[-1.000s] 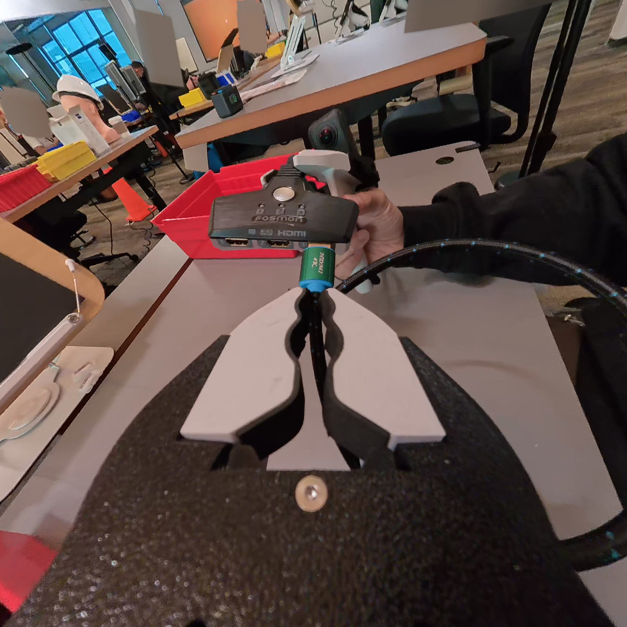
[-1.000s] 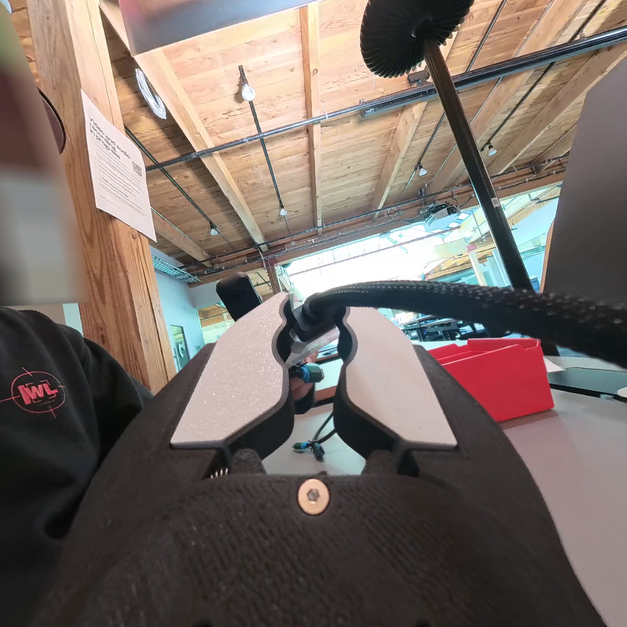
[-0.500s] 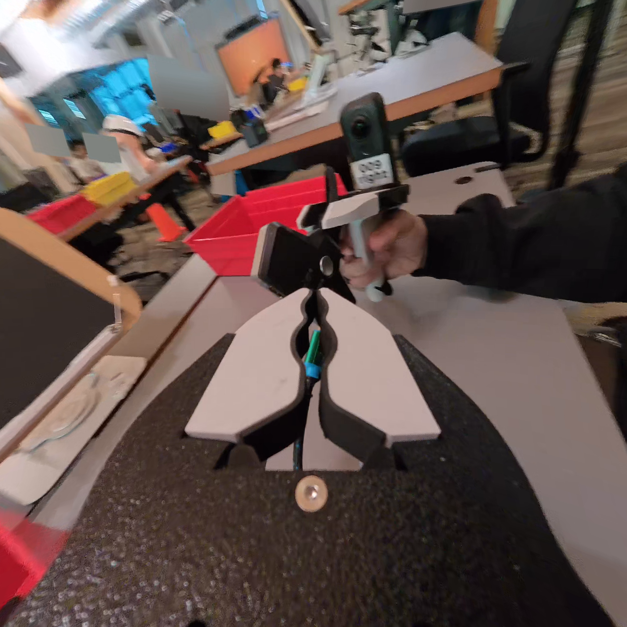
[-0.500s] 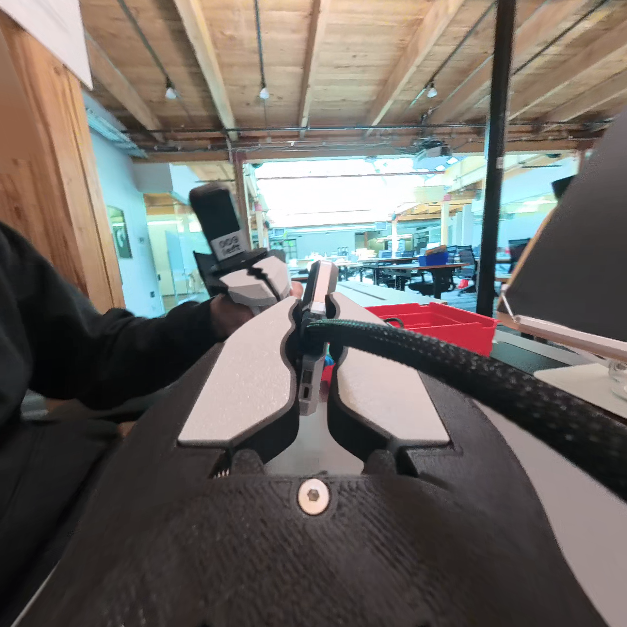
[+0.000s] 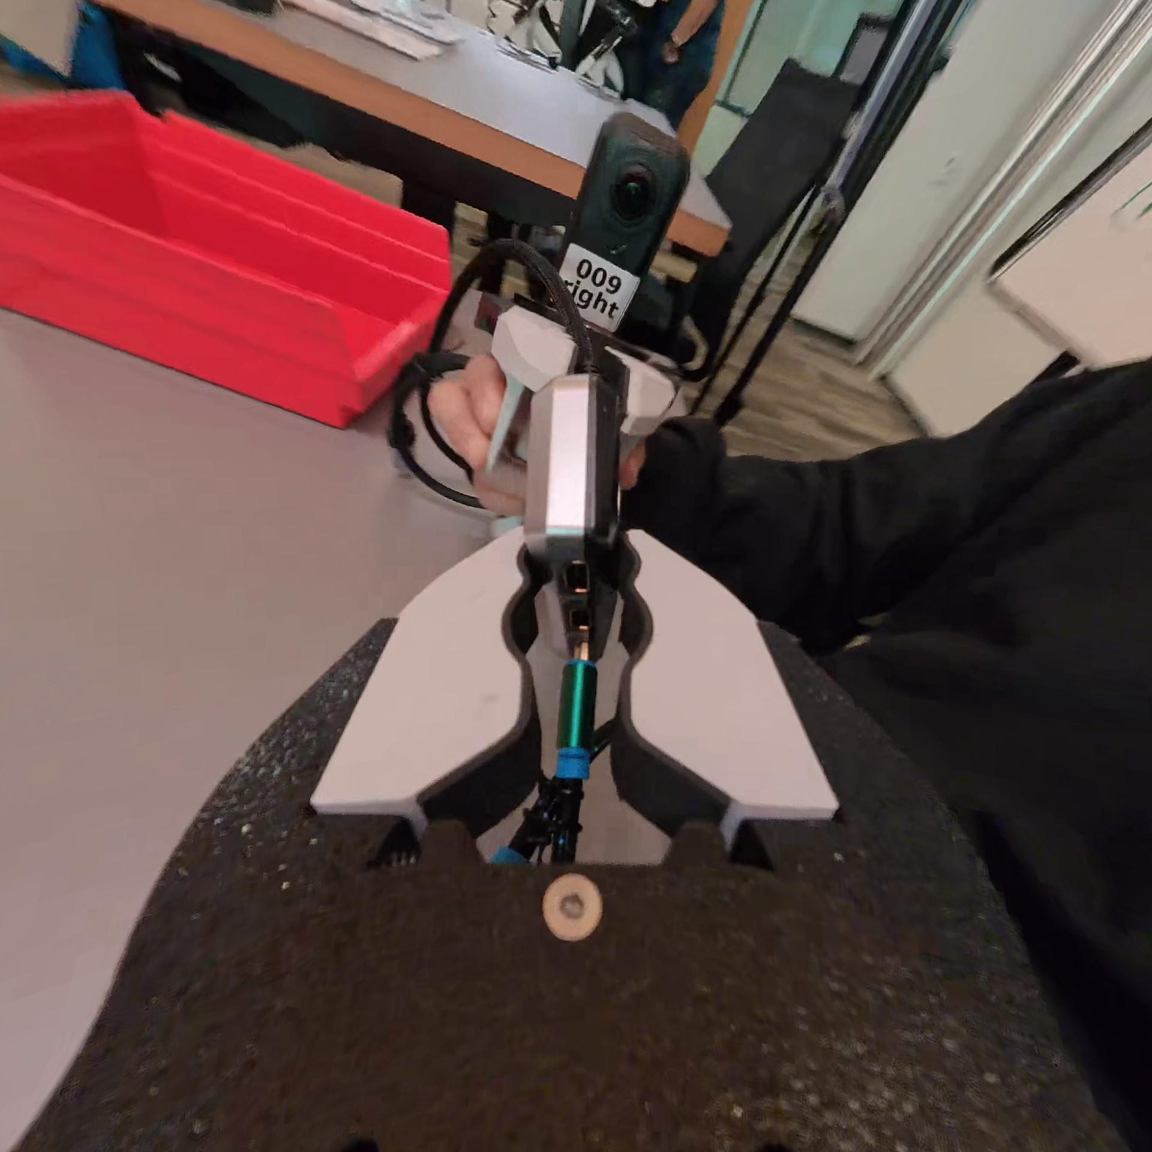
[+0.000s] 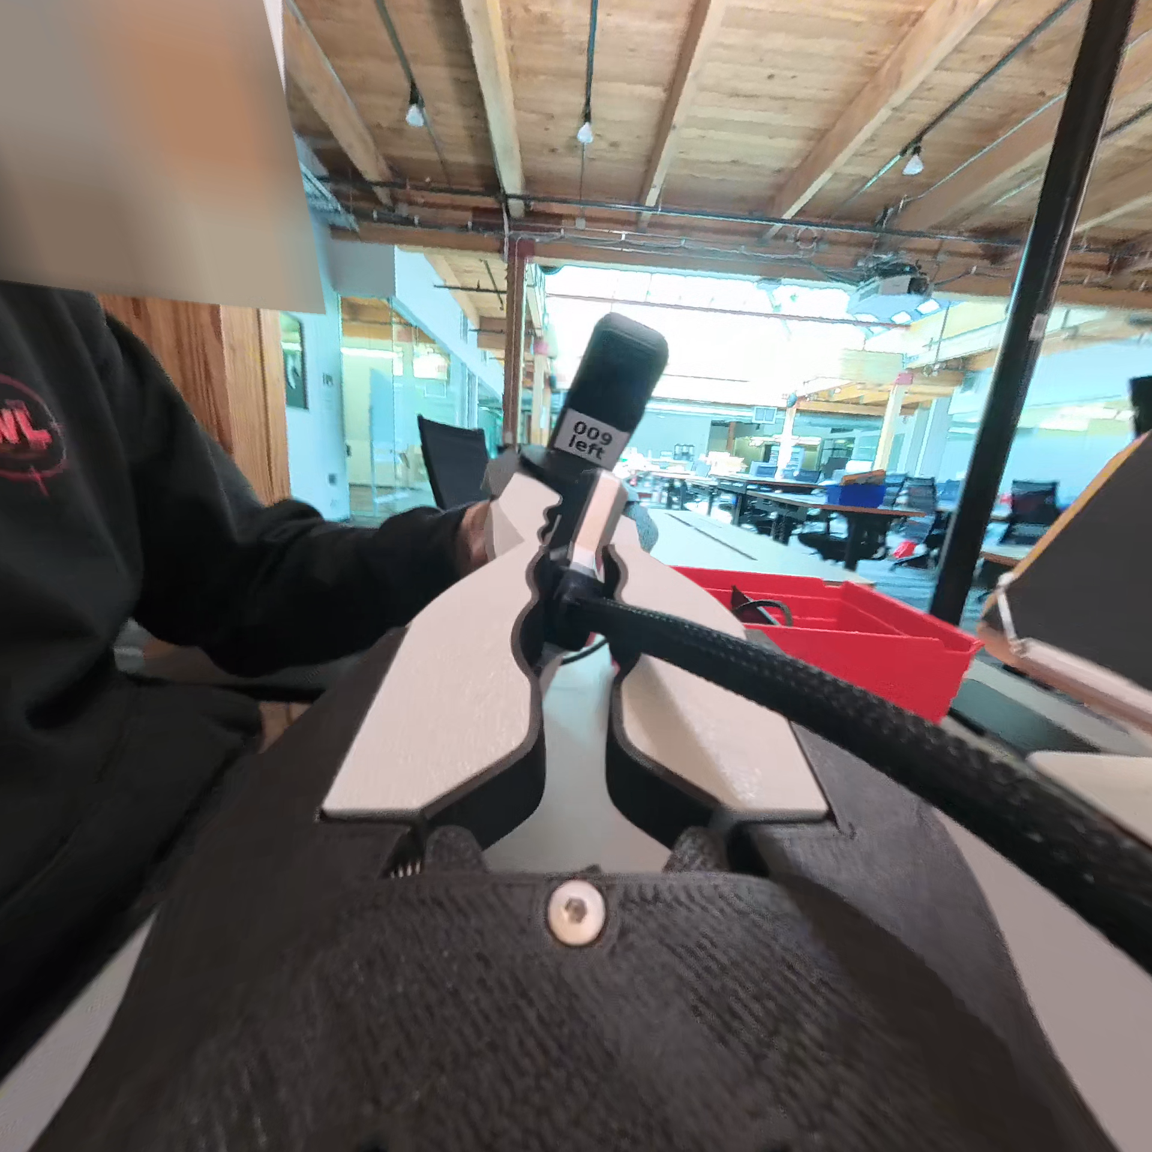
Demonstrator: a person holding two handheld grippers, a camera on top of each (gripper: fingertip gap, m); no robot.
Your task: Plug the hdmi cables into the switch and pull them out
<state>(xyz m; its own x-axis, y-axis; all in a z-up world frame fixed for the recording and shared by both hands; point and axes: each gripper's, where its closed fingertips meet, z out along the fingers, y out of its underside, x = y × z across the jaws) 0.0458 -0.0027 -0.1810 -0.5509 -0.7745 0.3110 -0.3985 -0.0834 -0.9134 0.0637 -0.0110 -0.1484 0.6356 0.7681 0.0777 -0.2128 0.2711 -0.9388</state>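
Observation:
The HDMI switch [image 5: 564, 461] is held on edge in the air between both grippers. My left gripper [image 5: 576, 548] is shut on its near end. A green HDMI plug [image 5: 576, 704] with a blue collar sits in one of the switch's ports and lies loose between my left fingers. Two ports above it are empty. My right gripper [image 6: 576, 573] is shut on the switch [image 6: 592, 517] at the end where its black braided cable [image 6: 810, 692] leaves. The right gripper also shows in the left wrist view [image 5: 586, 374], facing me.
A red bin [image 5: 187, 249] stands at the far left of the grey table [image 5: 156, 530]; it also shows in the right wrist view [image 6: 873, 629]. A black sleeve [image 5: 873, 530] crosses from the right. A black pole [image 6: 1028, 312] and a wood-edged board [image 6: 1091, 592] stand at the right.
The switch turned from flat to on edge. My left gripper let go of the cable behind the green plug, slid forward past the plug and closed on the switch. The right gripper kept its hold.

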